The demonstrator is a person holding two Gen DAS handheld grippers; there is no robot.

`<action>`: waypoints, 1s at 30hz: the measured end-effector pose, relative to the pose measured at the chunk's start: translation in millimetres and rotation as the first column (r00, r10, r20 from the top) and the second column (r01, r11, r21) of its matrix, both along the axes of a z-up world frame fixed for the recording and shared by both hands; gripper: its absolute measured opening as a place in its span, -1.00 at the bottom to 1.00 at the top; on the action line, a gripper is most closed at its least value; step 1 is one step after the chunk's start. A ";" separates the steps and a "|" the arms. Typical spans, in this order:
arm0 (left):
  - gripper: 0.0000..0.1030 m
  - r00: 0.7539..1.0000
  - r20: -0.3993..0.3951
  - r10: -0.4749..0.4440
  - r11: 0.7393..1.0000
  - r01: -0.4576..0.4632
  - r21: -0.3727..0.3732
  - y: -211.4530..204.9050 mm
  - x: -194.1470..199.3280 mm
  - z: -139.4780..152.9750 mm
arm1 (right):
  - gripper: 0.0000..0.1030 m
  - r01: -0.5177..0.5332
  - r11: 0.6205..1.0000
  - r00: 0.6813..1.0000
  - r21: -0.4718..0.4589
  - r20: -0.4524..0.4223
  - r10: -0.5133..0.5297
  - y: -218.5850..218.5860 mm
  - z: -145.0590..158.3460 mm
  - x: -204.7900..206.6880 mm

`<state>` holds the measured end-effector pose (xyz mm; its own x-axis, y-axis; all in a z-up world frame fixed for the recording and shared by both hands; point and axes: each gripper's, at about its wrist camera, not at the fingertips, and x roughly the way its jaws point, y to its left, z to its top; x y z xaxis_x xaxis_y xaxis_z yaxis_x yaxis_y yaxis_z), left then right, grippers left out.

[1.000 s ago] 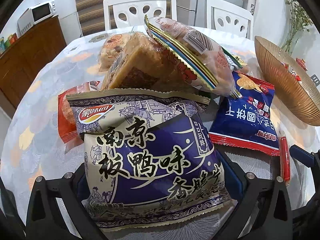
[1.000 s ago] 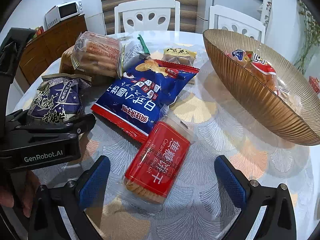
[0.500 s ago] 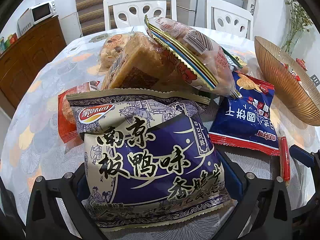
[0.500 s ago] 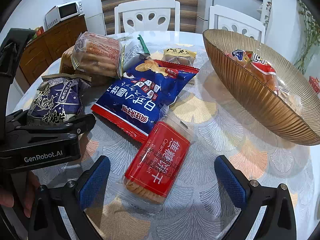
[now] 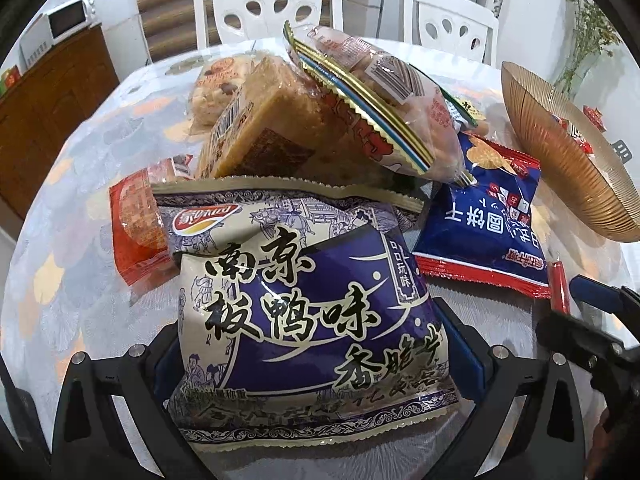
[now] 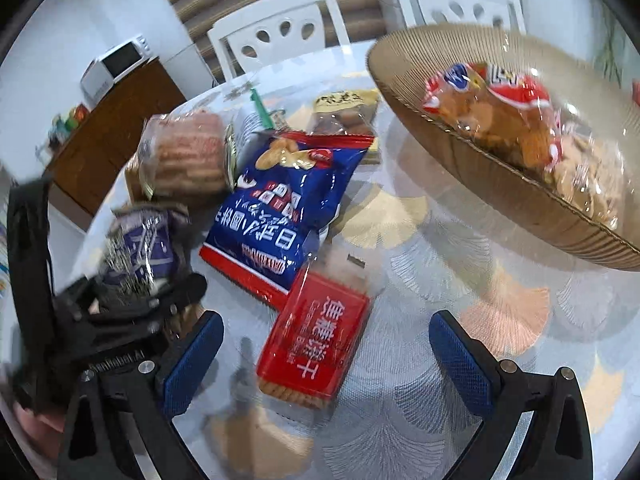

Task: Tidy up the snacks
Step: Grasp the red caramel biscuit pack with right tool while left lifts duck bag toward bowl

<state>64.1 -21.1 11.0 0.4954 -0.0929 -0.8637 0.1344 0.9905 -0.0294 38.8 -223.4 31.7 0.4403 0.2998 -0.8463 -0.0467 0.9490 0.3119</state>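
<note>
A purple and cream chip bag (image 5: pixel 312 300) lies on the table between the blue pads of my left gripper (image 5: pixel 316 344), which press on both of its sides. From the right wrist view the same bag (image 6: pixel 140 248) shows at the left gripper's tips (image 6: pixel 132 304). My right gripper (image 6: pixel 326 320) stands open over a red caramel biscuit pack (image 6: pixel 316 340) that lies flat between its fingers. A blue and red snack bag (image 6: pixel 280 208) lies just beyond. The ribbed gold bowl (image 6: pixel 500 184) at the right holds several wrapped snacks.
Behind the chip bag, a brown cake block (image 5: pixel 260 132) and a clear biscuit bag (image 5: pixel 384 104) are piled, with an orange-red pack (image 5: pixel 136 232) at the left. Two white chairs (image 5: pixel 268 4) stand at the far edge. A wooden cabinet with a microwave (image 5: pixel 60 20) is at the left.
The right wrist view has shifted and blurred: my right gripper has moved forward and tilted over the red pack, still open. The left gripper and the chip bag have not moved.
</note>
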 end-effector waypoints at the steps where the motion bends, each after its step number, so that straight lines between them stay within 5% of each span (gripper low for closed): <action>1: 0.99 1.000 -0.023 -0.001 1.000 0.001 -0.001 0.2 1.0 0.7 | 0.88 -0.002 1.000 1.000 -0.020 -0.004 0.002 0.5 0.8 0.3; 5: 0.62 0.996 -0.060 -0.063 0.994 0.057 -0.090 7.6 0.6 12.4 | -0.35 -0.012 0.981 1.000 -0.194 -0.001 0.012 3.0 8.6 -1.1; 19: 0.55 0.999 -0.021 -0.029 0.975 0.024 -0.221 31.3 -9.6 51.7 | -0.35 -0.042 0.995 0.999 0.087 -0.015 0.044 -15.8 30.8 -15.5; 30: 0.55 0.999 0.008 -0.050 0.984 0.051 -0.169 10.7 16.7 118.6 | -0.35 -0.068 0.983 0.984 0.171 0.171 0.039 -47.9 125.9 7.4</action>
